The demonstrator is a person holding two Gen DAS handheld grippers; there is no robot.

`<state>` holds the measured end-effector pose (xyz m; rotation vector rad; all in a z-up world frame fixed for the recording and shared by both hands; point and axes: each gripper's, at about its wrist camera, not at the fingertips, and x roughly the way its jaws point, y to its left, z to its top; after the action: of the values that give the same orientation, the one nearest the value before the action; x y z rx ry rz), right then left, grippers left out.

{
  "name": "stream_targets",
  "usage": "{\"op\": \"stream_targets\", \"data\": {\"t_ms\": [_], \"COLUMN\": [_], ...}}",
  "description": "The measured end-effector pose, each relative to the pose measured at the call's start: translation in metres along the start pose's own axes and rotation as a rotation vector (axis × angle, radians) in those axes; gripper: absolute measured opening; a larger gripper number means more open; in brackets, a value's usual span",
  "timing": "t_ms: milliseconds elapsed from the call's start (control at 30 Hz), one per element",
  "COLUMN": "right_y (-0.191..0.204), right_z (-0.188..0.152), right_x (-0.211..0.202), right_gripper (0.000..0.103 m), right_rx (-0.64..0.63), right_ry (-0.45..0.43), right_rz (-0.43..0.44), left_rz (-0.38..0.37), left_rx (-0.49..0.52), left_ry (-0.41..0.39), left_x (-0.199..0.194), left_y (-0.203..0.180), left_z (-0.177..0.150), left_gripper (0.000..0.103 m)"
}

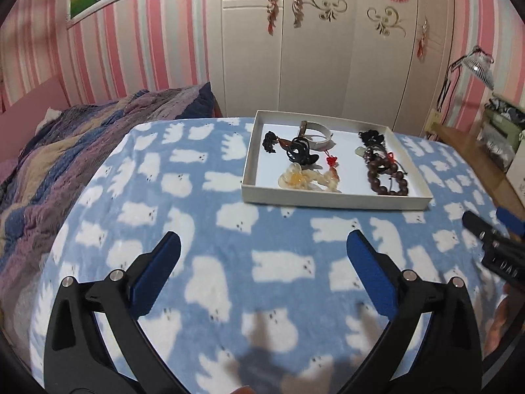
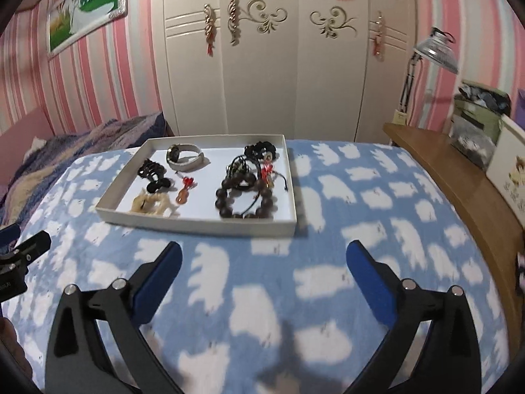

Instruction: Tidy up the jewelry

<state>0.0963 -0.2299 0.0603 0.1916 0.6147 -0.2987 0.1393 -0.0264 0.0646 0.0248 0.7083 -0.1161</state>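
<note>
Right wrist view shows both the right gripper (image 2: 264, 256) and left gripper (image 1: 264, 246) spread wide and empty short of the tray (image 2: 197, 221), where the bead bracelet (image 2: 244, 198), tangled in cords, could drag neighbours out.

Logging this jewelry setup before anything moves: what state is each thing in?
Left tongs: open, empty, over blanket.
Right tongs: open, empty, over blanket.
Tray: lidless, on blanket, holding jewelry.
Bead bracelet: lying in tray.
Watch: in tray, strap looped.
Wardrobe: doors shut.
</note>
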Motion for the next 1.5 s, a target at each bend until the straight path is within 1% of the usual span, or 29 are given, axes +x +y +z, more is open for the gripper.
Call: {"op": "stream_targets", "data": {"t_ms": [133, 233, 300, 567, 767, 1500], "right_y": [-0.001, -0.003, -0.002, 0.003, 0.003, 0.005], "right_z": [-0.015, -0.02, -0.023, -0.028, -0.028, -0.031], "right_x": [-0.001, -0.001, 0.001, 0.002, 0.0, -0.003], "right_gripper": [0.1, 0.1, 0.1, 0.1, 0.1, 0.1], "right_rx": [0.002, 0.014, 0.001, -0.036, -0.036, -0.042], "right_ry": [-0.015, -0.047, -0.051, -0.074, -0.082, -0.096], "right_rz": [0.0, -0.006, -0.016, -0.048, -0.05, -0.077], "left_rz": [0.024, 0.004, 0.002, 0.038, 0.039, 0.064], "left_rx": [-0.004, -0.015, -0.016, -0.001, 0.016, 0.012], "left_ry": [-0.025, -0.018, -0.012, -0.02, -0.033, -0.049], "left_x": [-0.004, 0.0, 0.003, 0.01, 0.008, 0.008], "left_y": [-0.003, -0.002, 0.0, 0.001, -0.002, 0.0], "left_z": [-0.016, -0.021, -0.025, -0.027, -0.029, -0.028], "left_gripper": [0.1, 0.1, 0.1, 0.1, 0.1, 0.1]}}
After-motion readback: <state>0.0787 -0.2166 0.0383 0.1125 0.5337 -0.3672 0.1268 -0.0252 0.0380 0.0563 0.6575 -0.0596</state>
